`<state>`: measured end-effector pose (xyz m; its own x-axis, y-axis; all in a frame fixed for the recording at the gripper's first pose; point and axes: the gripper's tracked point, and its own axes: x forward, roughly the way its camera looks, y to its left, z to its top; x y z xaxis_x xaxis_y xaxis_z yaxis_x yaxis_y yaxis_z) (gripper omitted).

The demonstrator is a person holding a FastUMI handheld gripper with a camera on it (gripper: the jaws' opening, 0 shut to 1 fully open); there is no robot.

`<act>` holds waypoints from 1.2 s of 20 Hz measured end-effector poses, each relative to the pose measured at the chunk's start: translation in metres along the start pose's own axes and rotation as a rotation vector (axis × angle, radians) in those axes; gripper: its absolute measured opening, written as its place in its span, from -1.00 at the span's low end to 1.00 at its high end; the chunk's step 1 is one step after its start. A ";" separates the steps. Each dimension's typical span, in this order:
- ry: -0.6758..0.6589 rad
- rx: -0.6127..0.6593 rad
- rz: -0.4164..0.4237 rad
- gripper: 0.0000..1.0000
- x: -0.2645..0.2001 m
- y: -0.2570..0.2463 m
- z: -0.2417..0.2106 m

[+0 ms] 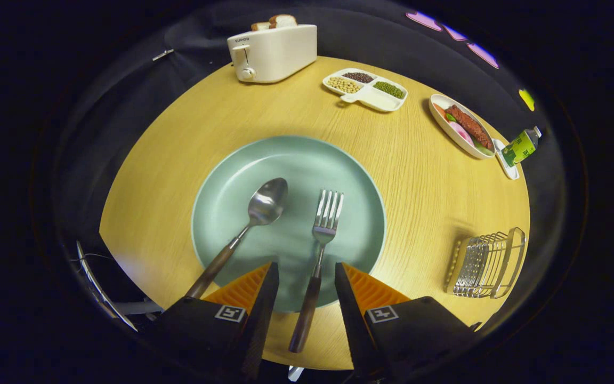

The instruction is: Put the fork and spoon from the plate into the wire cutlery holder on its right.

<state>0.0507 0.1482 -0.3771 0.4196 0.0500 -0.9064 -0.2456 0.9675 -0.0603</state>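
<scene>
**Now over the fork, fingers apart**

Just at the near rim of the green plate (339, 160), the gripper (305, 269) hangs with its two fingers (264, 298) spread wide, holding nothing. Between them runs the fork (317, 256), its dark handle lying in the gap without touching either finger, its tines pointing ahead on the plate. Beside the left finger lies the spoon (251, 224), bowl ahead and handle slanting back past that finger. Off to the right of the right finger, well apart from the plate, sits the wire cutlery holder (485, 264) on the wooden table (419, 176). Far ahead stand a toaster (272, 53) and a divided dish (365, 88).
</scene>
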 end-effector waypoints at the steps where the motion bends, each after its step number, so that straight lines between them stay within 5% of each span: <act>1: 0.017 0.008 -0.010 0.33 0.006 -0.002 -0.001; 5: 0.088 0.042 -0.011 -0.28 0.010 0.001 -0.009; 7: 0.112 0.030 -0.019 -0.34 0.009 -0.001 -0.008; 9: 0.101 0.032 -0.020 -0.70 0.012 -0.002 -0.004; 11: 0.108 0.028 0.018 -0.81 0.015 0.000 -0.001; 24: 0.053 0.127 0.151 -0.86 -0.055 -0.019 0.008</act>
<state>0.0391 0.1291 -0.3223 0.3389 0.1874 -0.9220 -0.1888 0.9736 0.1285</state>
